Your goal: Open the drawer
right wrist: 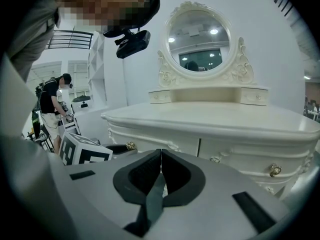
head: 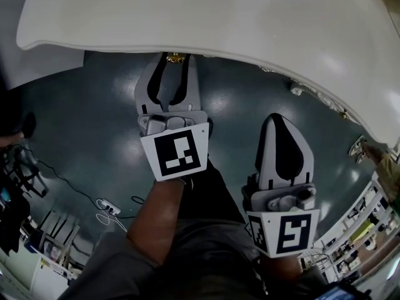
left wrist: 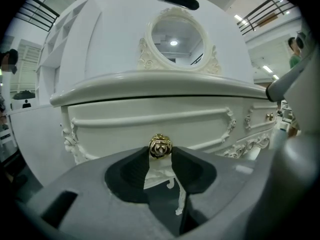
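The drawer (left wrist: 150,120) is the wide top one in the front of the white bench (left wrist: 150,83), right under the overhanging top, with raised moulding along its face. I can't tell from here whether it has come out at all. Its gold knob (left wrist: 160,146) sits at the middle of the front, and my left gripper (left wrist: 160,153) is clamped on it: the two dark pads (left wrist: 134,170) press on either side of the knob, part-way closed.

From the head view I see the left gripper (head: 172,64) reaching up to the edge of the bench (head: 219,17), the knob (head: 175,58) showing just between its tips. The right gripper (head: 282,120) hangs lower and to the right, well apart from the bench, over the dark floor (head: 94,136).

In the right gripper view the right gripper (right wrist: 161,155) has its pads together with nothing between them. Beyond it are the bench (right wrist: 225,120), an oval mirror (right wrist: 199,40) on top, and a person (right wrist: 52,109) standing at far left.
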A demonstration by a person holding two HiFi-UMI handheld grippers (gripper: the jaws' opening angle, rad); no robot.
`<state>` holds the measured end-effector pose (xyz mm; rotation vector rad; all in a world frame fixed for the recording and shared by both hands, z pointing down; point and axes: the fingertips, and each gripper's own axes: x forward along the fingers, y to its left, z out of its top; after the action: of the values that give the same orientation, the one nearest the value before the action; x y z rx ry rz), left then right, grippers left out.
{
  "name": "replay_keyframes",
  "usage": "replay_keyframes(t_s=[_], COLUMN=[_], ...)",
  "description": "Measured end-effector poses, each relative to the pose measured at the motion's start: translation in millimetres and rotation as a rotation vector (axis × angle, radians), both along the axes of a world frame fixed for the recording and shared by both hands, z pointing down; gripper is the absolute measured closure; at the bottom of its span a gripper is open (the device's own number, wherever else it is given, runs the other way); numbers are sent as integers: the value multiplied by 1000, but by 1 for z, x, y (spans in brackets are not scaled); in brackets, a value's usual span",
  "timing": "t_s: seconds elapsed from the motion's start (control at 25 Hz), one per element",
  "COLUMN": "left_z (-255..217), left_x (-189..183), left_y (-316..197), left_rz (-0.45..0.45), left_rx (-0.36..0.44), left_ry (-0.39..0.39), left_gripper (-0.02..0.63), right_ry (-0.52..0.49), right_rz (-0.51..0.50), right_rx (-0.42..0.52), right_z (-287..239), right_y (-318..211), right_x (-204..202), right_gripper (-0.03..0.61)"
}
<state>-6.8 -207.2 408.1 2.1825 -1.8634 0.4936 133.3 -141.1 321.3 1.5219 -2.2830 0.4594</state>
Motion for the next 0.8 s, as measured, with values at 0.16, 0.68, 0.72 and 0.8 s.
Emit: replay_keyframes(t_s=[0.16, 0.68, 0.72, 0.8], left_z=[1, 3, 4, 6], left_x=[0, -7, -7, -8], left_y=[10, 35, 38, 44], left_rz=[4, -1, 0, 1], left_rx=[-6, -12, -14, -14], left_ry=[-1, 0, -2, -3], left_gripper=[463, 462, 462, 463], right_ry=[-2, -19, -22, -26], right_rz=[-3, -16, -17, -18], right_rx=[7, 33, 36, 43], right_z=[-2, -9, -9, -8], right_y=[3, 21, 23, 28], right_x=[0, -4, -4, -5], right_gripper=[565, 565, 565, 565])
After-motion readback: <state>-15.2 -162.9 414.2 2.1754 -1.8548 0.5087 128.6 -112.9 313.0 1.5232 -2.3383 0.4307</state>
